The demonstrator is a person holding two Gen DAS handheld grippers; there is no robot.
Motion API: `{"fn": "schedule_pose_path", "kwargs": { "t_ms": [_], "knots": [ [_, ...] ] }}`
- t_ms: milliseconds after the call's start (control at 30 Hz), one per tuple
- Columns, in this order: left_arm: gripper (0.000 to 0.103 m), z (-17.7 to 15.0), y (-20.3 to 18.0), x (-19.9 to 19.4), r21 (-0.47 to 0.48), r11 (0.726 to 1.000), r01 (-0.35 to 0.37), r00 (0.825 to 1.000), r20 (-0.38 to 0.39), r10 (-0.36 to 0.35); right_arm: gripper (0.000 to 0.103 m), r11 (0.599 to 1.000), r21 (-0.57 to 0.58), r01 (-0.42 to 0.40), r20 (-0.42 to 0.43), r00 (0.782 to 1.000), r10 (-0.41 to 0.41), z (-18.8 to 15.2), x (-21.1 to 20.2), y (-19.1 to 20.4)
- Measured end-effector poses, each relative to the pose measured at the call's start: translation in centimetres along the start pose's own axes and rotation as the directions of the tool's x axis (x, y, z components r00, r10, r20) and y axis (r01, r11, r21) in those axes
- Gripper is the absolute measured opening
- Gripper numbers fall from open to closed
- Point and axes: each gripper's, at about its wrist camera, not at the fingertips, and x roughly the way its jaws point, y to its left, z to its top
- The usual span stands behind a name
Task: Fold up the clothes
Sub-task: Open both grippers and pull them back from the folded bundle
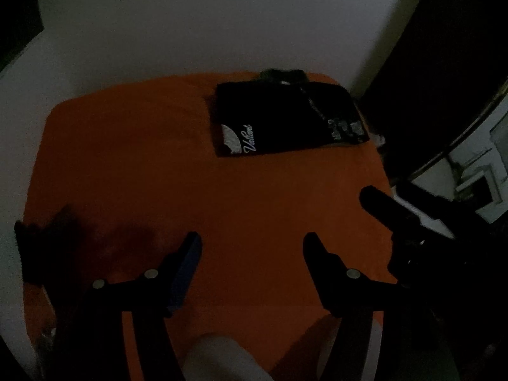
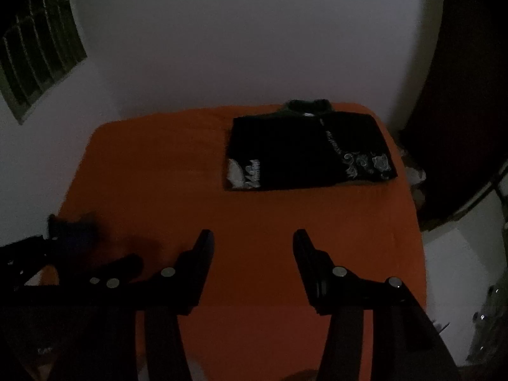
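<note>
A folded black shirt [image 1: 285,117] with white script and prints lies at the far right of the orange-covered table [image 1: 158,165]; it also shows in the right wrist view [image 2: 308,152]. A dark crumpled garment [image 1: 47,241] lies at the table's left edge, dim and blurred, and shows in the right wrist view [image 2: 76,235]. My left gripper [image 1: 252,243] is open and empty above the near table. My right gripper [image 2: 252,241] is open and empty, to the right of the left one; its fingers [image 1: 381,206] show in the left wrist view.
A white wall [image 1: 190,31] stands behind the table. A dark door or cabinet [image 1: 444,63] is at the right, with pale furniture [image 1: 482,171] below it. A barred window [image 2: 38,57] is at the far left. The scene is very dim.
</note>
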Motion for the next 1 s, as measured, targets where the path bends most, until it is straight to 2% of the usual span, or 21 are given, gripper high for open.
{"fn": "schedule_pose_path", "kwargs": {
  "t_ms": [67, 133, 167, 233, 333, 467, 600, 800, 933, 1000],
  "knots": [
    [0.068, -1.8, 0.1, -3.3, -0.023, 1.0, -0.019, 0.998, 0.059, 0.021, 0.051, 1.0, 0.016, -0.016, 0.02, 1.0, 0.016, -1.5, -2.4, 1.0],
    [0.079, -3.0, 0.1, -5.3, -0.048, 0.999, -0.021, 0.995, 0.1, 0.026, 0.053, 0.999, 0.029, -0.026, 0.036, 0.999, 0.025, -3.0, -4.6, 1.7],
    [0.079, -3.5, 0.1, -6.0, -0.059, 0.998, -0.022, 0.993, 0.113, 0.029, 0.053, 0.999, 0.031, -0.037, 0.04, 0.999, 0.036, -3.6, -5.5, 1.8],
    [0.079, -3.8, -0.3, -6.2, -0.059, 0.998, -0.03, 0.991, 0.125, 0.037, 0.056, 0.998, 0.028, -0.054, 0.062, 0.997, 0.052, -4.4, -7.1, 1.9],
    [0.079, -4.1, -0.9, -5.1, -0.048, 0.996, -0.07, 0.989, 0.124, 0.075, 0.064, 1.0, 0.012, -0.019, 0.101, 0.995, 0.017, -4.9, -8.0, 2.0],
    [0.079, -5.3, -1.2, -2.5, -0.026, 0.994, -0.105, 0.982, 0.154, 0.108, 0.069, 1.0, -0.015, -0.001, 0.1, 0.995, 0.002, -5.1, -6.6, 1.7],
    [0.079, -6.4, -0.1, 1.0, -0.036, 0.991, -0.133, 0.973, 0.183, 0.137, 0.081, 0.999, -0.045, 0.022, 0.134, 0.991, -0.016, -6.1, -3.4, 1.5],
    [0.079, -6.8, 1.4, 6.0, 0.009, 0.991, -0.133, 0.974, 0.188, 0.129, 0.081, 1.0, -0.03, 0.004, 0.148, 0.989, 0.001, -7.8, 2.0, 0.7],
    [0.079, -8.4, 2.8, 9.2, -0.016, 0.978, -0.206, 0.955, 0.214, 0.204, 0.081, 1.0, -0.03, 0.005, 0.123, 0.992, -0.002, -9.7, 5.9, 0.6],
    [0.079, -10.5, 3.4, 10.4, -0.028, 0.97, -0.241, 0.941, 0.239, 0.24, 0.082, 0.999, -0.037, 0.011, 0.11, 0.994, -0.007, -11.4, 7.3, 0.9]
  ]
}}
